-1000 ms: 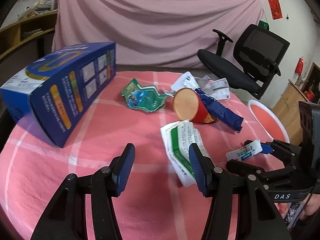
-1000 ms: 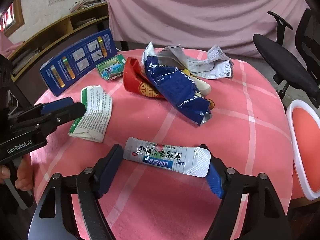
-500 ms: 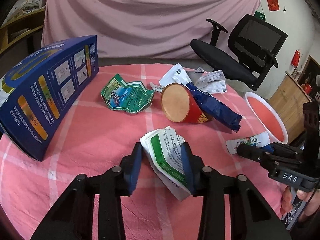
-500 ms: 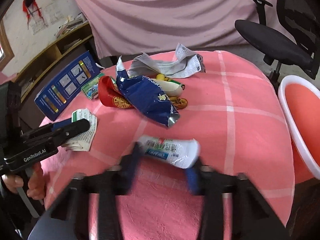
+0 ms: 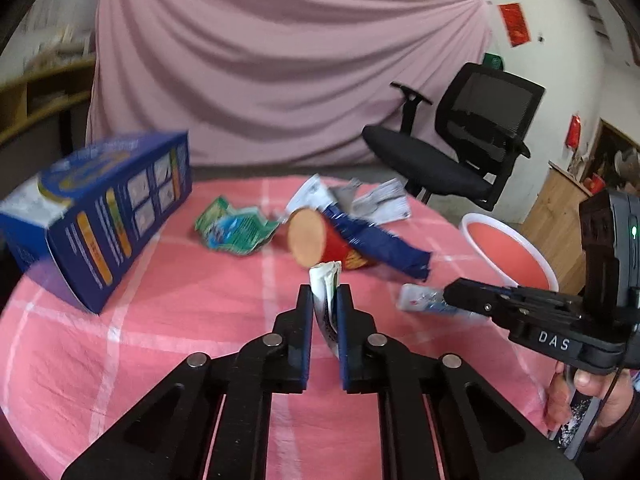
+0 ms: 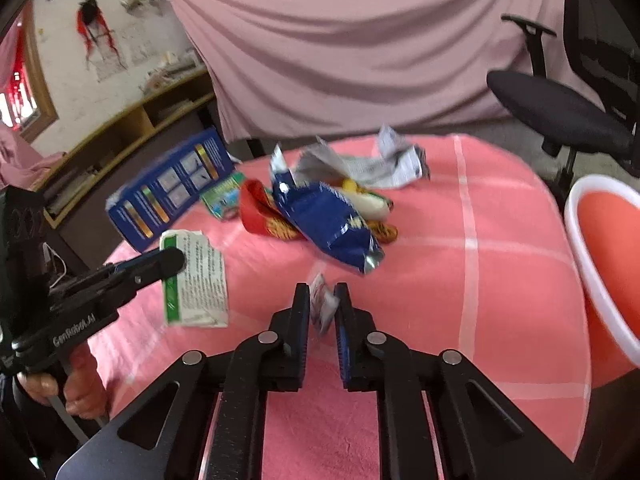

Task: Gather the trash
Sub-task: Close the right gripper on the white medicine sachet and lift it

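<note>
Two handheld grippers work over a round desk (image 5: 168, 344) covered in pink checked cloth. The left gripper (image 5: 324, 300) has its fingers closing, now narrow, on a folded white-and-green paper packet (image 5: 325, 292) that stands up between the pads. The right gripper (image 6: 322, 300) has its fingers pinched narrow on a small white plastic sachet (image 6: 322, 306), crumpled between the pads.

Beyond the fingers lies the rest of the trash: a blue foil wrapper (image 6: 328, 224) draped over a red paper cup (image 5: 320, 242) lying on its side, a crumpled green wrapper (image 5: 234, 232), creased white paper (image 6: 376, 166), and a large blue box (image 5: 100, 216) off to the left of the left fingers. A white-rimmed red bin (image 6: 604, 256) stands to the right of the right fingers, beside the desk's edge.

Both held pieces look light, thin and limp. The sachet's glossy film may slip, so a pinch across its middle seems safest. The paper packet would crease rather than break; holding near its folded middle should keep it from flopping.
</note>
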Demonstrator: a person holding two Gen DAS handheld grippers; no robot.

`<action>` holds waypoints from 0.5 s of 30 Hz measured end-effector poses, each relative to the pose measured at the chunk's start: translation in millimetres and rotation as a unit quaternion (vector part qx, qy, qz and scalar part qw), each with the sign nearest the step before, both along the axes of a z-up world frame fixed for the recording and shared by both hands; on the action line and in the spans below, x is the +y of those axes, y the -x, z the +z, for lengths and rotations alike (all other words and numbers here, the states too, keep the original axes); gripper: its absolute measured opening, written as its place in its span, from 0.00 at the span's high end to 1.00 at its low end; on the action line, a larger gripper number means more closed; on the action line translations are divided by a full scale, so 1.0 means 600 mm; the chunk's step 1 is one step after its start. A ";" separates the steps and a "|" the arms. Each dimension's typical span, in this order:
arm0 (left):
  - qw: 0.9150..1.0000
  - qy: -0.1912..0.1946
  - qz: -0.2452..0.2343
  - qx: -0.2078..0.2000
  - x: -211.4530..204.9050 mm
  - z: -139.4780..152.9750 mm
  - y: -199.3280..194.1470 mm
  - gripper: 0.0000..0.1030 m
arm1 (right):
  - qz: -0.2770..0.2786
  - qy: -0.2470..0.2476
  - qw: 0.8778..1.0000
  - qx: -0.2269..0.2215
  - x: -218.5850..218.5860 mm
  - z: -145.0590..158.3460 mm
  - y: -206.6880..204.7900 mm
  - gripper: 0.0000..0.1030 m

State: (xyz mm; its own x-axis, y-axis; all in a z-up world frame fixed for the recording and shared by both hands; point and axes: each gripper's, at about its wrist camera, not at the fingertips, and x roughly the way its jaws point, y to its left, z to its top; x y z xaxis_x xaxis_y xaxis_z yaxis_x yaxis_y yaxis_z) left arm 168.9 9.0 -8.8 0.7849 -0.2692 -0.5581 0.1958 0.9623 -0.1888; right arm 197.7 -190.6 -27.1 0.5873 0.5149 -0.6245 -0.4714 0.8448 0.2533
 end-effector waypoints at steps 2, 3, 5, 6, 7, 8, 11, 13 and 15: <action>1.000 -0.020 -0.001 -0.021 -0.020 0.006 0.012 0.94 | -0.001 -0.004 1.000 -0.013 -0.002 0.006 0.006 0.93; 0.999 -0.032 -0.002 -0.028 -0.031 0.008 0.017 0.94 | 0.000 -0.003 1.000 -0.014 -0.002 0.007 0.006 0.93; 0.998 -0.051 -0.002 -0.031 -0.049 0.007 0.015 0.94 | 0.003 0.000 1.000 -0.008 0.001 0.004 0.003 0.93; 0.998 -0.058 0.001 -0.029 -0.055 0.006 0.016 0.94 | 0.001 -0.001 1.000 -0.005 0.000 0.003 0.000 0.93; 0.998 -0.063 0.006 -0.025 -0.059 0.004 0.015 0.94 | -0.002 -0.003 1.000 -0.002 -0.002 0.002 -0.001 0.93; 0.998 -0.065 0.009 -0.020 -0.062 0.002 0.012 0.94 | -0.004 -0.006 1.000 0.006 -0.005 -0.001 -0.005 0.92; 0.998 -0.058 0.019 -0.004 -0.057 -0.003 0.004 0.94 | -0.003 -0.023 0.999 0.039 -0.013 -0.013 -0.021 0.77; 0.998 -0.050 0.026 0.005 -0.046 -0.007 0.001 0.94 | -0.001 -0.023 0.999 0.048 -0.012 -0.017 -0.023 0.64; 0.998 -0.044 0.031 0.011 -0.038 -0.008 0.002 0.94 | 0.007 -0.016 0.998 0.053 -0.006 -0.020 -0.024 0.64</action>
